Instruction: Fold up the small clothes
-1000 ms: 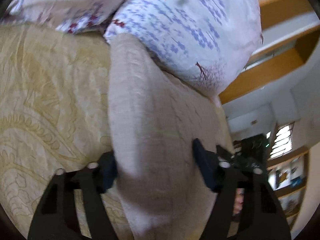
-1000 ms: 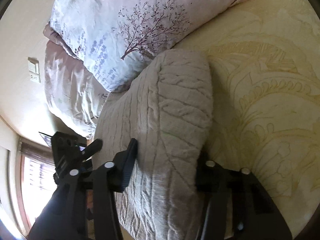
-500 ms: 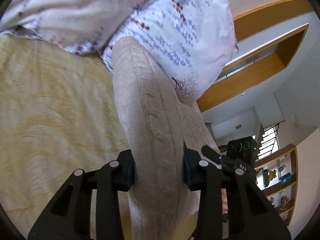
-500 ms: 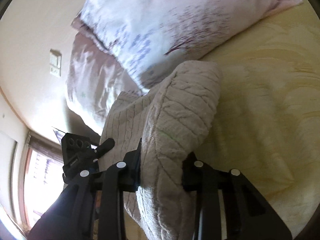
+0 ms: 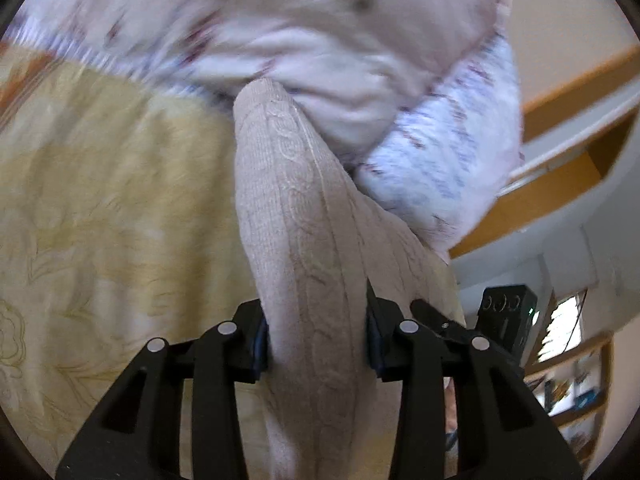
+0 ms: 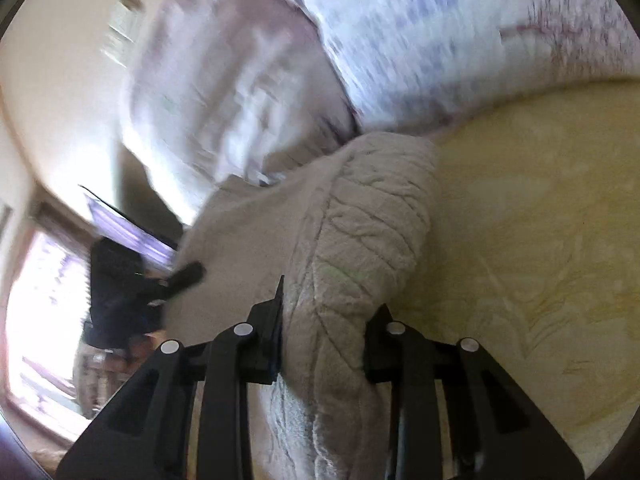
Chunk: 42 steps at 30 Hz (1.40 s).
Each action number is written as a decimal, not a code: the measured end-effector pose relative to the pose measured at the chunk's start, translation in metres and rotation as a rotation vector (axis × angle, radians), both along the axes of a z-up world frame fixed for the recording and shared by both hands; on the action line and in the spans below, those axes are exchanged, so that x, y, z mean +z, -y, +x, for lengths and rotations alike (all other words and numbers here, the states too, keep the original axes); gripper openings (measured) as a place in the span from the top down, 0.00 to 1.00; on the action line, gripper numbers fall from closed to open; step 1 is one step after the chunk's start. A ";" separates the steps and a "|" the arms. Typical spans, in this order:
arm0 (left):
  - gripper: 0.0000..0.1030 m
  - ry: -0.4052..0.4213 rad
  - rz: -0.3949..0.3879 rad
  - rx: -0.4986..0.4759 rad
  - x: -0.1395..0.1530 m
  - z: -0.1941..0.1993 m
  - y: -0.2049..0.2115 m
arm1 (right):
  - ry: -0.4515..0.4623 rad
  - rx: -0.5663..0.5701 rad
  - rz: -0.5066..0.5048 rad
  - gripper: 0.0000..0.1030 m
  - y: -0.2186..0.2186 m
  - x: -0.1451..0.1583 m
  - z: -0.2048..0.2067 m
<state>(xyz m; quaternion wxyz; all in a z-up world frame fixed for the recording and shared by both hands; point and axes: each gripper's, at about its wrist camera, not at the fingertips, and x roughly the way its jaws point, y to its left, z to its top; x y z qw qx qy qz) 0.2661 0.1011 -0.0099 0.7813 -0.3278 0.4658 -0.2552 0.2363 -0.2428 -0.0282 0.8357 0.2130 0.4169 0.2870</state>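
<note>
A beige cable-knit garment [image 5: 288, 200] is lifted off the yellow bedspread [image 5: 100, 200], and its far end reaches the pillows. In the left wrist view my left gripper [image 5: 316, 320] is shut on a bunched fold of the knit, with both pads pressed into it. In the right wrist view my right gripper [image 6: 328, 312] is shut on another thick fold of the same garment [image 6: 360, 220]. The knit stretches between the two grippers. Each view shows the other gripper's black body at its edge. The garment's lower part is hidden behind the fingers.
Patterned white and lilac pillows [image 5: 320, 40] and a pinkish one [image 6: 224, 80] lie just beyond the garment. The yellow bedspread [image 6: 540, 240] spreads to the side. A wooden shelf unit [image 5: 572, 380], a bright window [image 6: 36, 300] and a wall switch [image 6: 120, 28] stand farther off.
Both grippers have swept across the bed towards the pillows, carrying the knit with them. The left jaws closed in on the fold. Both views are now motion-blurred.
</note>
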 end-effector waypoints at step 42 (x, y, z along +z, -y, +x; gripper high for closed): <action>0.33 0.514 0.574 -0.053 0.039 -0.149 0.069 | 0.335 -0.082 -0.371 0.65 -0.011 0.029 -0.119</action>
